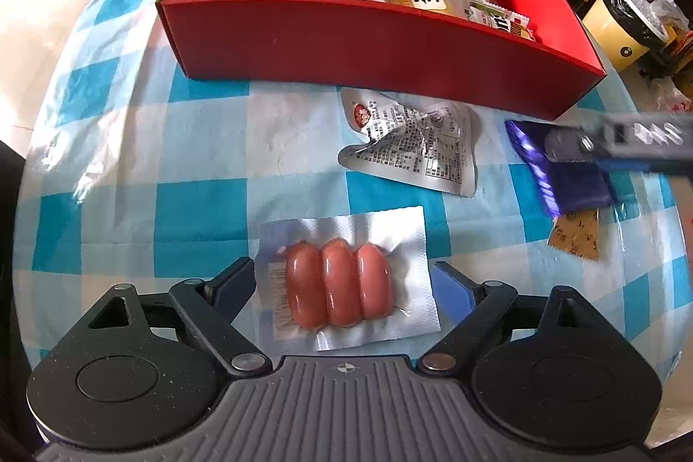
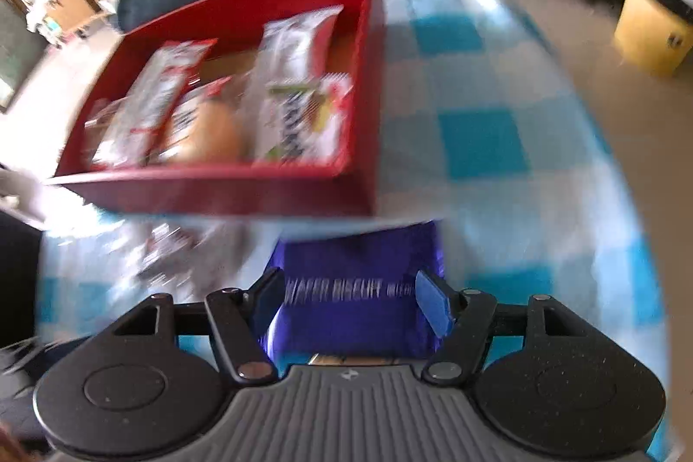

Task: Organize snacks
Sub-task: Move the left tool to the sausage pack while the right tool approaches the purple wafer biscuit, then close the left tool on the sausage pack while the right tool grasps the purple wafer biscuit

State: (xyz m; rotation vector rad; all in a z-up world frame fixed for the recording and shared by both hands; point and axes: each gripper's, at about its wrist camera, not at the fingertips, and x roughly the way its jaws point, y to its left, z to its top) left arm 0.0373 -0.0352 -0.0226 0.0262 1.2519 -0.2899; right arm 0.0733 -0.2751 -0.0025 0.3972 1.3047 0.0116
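Note:
A clear vacuum pack of three pink sausages (image 1: 342, 280) lies flat on the blue-checked tablecloth (image 1: 208, 141). My left gripper (image 1: 346, 282) points down over it, and its pads meet the pack's left and right foil edges. A purple wafer biscuit pack (image 2: 355, 289) lies near the red box (image 2: 216, 193), partly on top of a small brown packet (image 1: 576, 237). My right gripper (image 2: 351, 289) is low over the purple pack with its jaws partly apart. The pack looks wider than the gap and shows beneath the fingers; this view is blurred. The right gripper (image 1: 563, 150) shows in the left wrist view too.
The red box (image 1: 390, 42) at the back of the table holds several snack packets. A crumpled silver pouch (image 1: 416, 150) lies between the box and the sausages. A yellow bin (image 1: 623, 24) and shelves stand past the table's right edge. The cloth's left part is bare.

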